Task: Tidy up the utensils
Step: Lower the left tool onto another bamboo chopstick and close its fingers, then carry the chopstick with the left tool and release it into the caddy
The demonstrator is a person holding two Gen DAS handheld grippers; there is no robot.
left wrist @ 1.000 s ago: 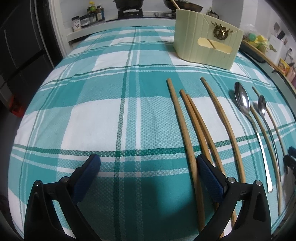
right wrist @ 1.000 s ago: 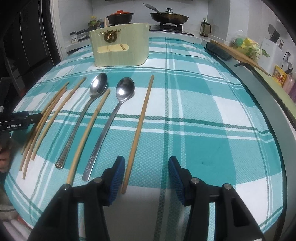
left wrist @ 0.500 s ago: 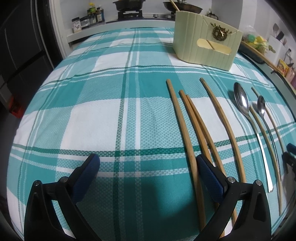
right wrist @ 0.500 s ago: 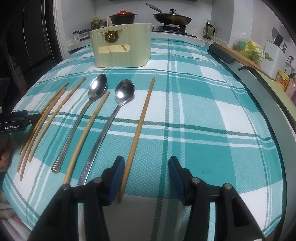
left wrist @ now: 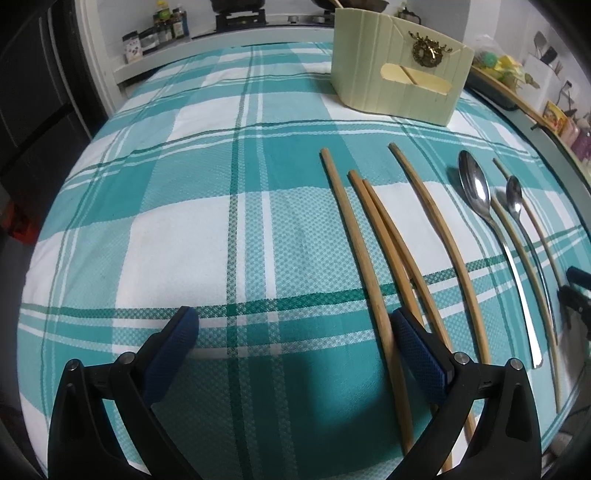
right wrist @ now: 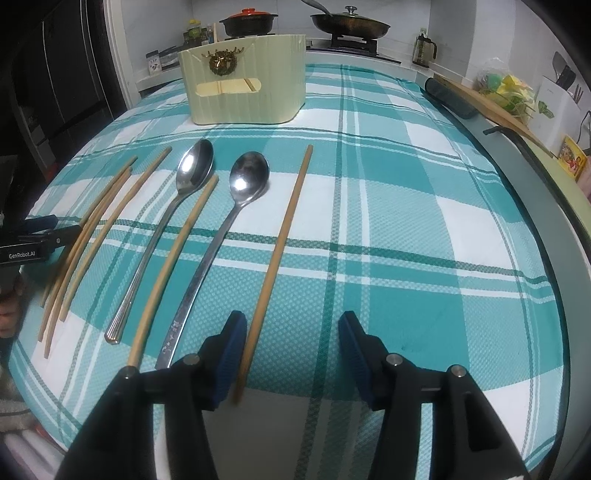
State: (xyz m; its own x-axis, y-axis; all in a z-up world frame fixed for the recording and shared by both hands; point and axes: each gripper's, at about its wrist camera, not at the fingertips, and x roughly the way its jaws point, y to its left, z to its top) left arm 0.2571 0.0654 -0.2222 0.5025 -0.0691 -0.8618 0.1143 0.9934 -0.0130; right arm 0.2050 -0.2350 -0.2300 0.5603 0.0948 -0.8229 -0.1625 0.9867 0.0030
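In front of the cream utensil holder (right wrist: 245,88), on the checked cloth, lie six wooden chopsticks (right wrist: 282,251) and two metal spoons (right wrist: 236,206). Four chopsticks are left of the spoons, one lies between the two spoons, and one is right of them. Behind the holder stand two pans (right wrist: 349,24).

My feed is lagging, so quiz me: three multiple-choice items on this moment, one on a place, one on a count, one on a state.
1. Where does the cream holder stand?
A. beyond the utensils
B. between the two spoons
C. under the right gripper

2. How many metal spoons lie on the cloth?
A. one
B. two
C. four

3. The left gripper is
A. shut on a spoon
B. shut on a chopstick
C. open, holding nothing

Key: 1 A, it stands past the spoon bowls, toward the stove. 2 B, long spoon and second spoon. 3 C, its pads stand apart over the cloth.
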